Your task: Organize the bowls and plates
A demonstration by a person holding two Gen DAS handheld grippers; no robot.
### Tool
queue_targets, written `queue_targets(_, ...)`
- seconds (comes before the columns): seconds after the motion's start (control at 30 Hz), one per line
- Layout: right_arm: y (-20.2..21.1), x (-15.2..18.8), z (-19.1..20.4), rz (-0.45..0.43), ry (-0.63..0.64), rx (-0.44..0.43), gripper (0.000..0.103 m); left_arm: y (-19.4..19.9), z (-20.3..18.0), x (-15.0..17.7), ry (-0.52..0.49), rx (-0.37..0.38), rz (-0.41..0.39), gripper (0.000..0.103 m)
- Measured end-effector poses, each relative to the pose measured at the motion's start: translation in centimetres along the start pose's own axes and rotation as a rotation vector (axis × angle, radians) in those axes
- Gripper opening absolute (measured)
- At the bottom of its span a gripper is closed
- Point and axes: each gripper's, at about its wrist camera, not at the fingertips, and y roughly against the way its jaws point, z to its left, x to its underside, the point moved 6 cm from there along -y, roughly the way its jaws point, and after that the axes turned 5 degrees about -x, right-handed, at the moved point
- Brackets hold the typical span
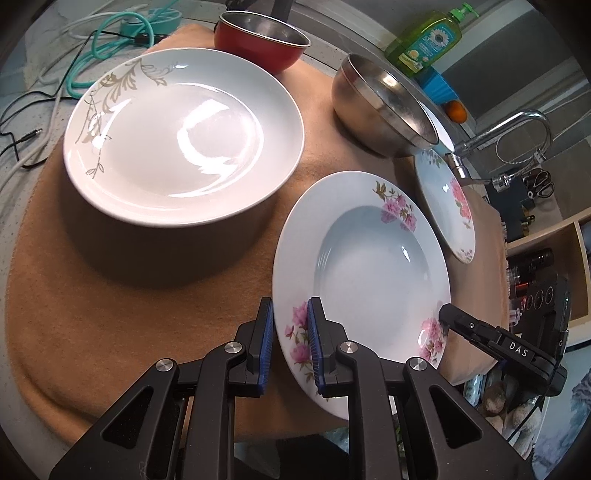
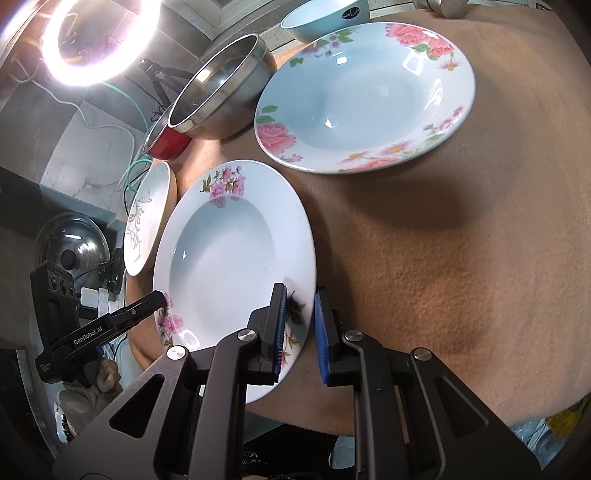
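A pink-flowered deep plate point(image 1: 365, 266) lies on the tan cloth point(image 1: 110, 295). My left gripper point(image 1: 290, 332) straddles its near-left rim, jaws close around the edge. My right gripper point(image 2: 300, 325) straddles the opposite rim of the same plate point(image 2: 229, 258), with a visible gap on the outer side. A large white plate with a grey leaf pattern point(image 1: 177, 136) sits far left; it also shows in the right wrist view point(image 2: 146, 218). A second flowered plate point(image 2: 365, 96) lies beyond. A steel bowl point(image 1: 384, 107) and a red bowl point(image 1: 262, 40) stand at the back.
A light blue bowl point(image 2: 328, 14) stands past the flowered plate. A green soap bottle point(image 1: 424, 37), a faucet point(image 1: 509, 129) and cables point(image 1: 110, 40) ring the cloth. A ring light point(image 2: 96, 40) and a pot lid point(image 2: 74, 251) are at the left.
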Motion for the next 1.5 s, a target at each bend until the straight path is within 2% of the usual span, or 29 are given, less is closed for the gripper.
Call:
queue_targets(0.9, 0.2, 0.7, -0.2, 0.014, 0.01, 0.011, 0.016, -0.1, -0.4, 0.5, -0.008, -0.006, 0.011, 0.016)
queue_targets(1.03, 0.9, 0.4, -0.4, -0.006, 0.027, 0.048, 0.028, 0.2, -0.2, 0.3, -0.009, -0.025, 0.0, 0.016)
queue_targets(1.23, 3.4, -0.4, -1.7, -0.06, 0.026, 0.068, 0.038, 1.5, 0.0, -0.5, 0.004, -0.039, -0.037, 0.017)
queue_targets(1.5, 6.5, -3.1, -4.4, -0.127, -0.009, 0.089, 0.039, 1.6, -3.5, -3.2, -0.02, 0.003, -0.087, 0.017)
